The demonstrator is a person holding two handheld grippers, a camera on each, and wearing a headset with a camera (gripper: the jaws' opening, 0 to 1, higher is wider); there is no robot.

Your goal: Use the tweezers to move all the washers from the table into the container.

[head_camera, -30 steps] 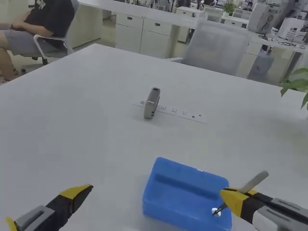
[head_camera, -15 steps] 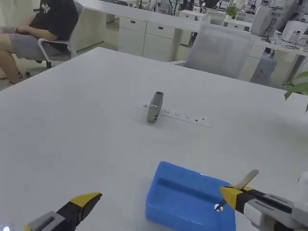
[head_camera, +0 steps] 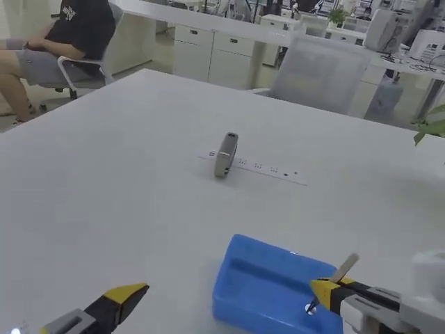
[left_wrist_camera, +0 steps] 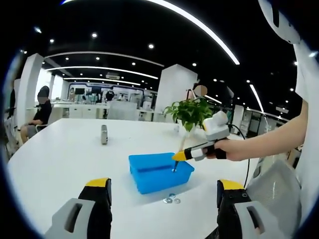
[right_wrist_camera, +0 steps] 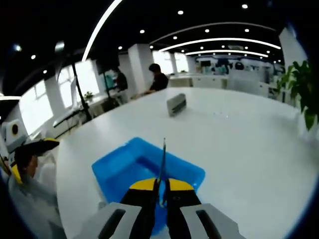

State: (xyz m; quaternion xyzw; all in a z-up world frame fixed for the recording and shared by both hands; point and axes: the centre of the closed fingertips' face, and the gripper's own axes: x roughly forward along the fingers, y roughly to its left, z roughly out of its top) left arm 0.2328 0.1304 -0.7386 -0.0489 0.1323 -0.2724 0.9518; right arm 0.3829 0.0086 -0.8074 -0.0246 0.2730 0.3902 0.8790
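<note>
The blue container (head_camera: 268, 285) sits near the table's front edge. My right gripper (head_camera: 321, 287) is shut on the tweezers (head_camera: 334, 278). Their tips (head_camera: 310, 307) dip into the container's near right corner, where a small pale speck shows; I cannot tell if it is a washer. In the right gripper view the tweezers (right_wrist_camera: 162, 162) point over the container (right_wrist_camera: 124, 169). Several washers (left_wrist_camera: 170, 200) lie on the table just in front of the container (left_wrist_camera: 154, 172). My left gripper (head_camera: 132, 292) is open and holds nothing, to the left of the container.
A grey metal block (head_camera: 224, 154) stands mid-table on a pale strip with small marks (head_camera: 268, 169). A grey chair (head_camera: 316, 69) is at the far edge and a seated person (head_camera: 62, 35) at the back left. A plant (left_wrist_camera: 192, 112) stands to the right.
The head camera has shifted. My right gripper has drawn back a little toward me, and the tweezers stand steeper with their tips still in the container. My left gripper has edged right.
</note>
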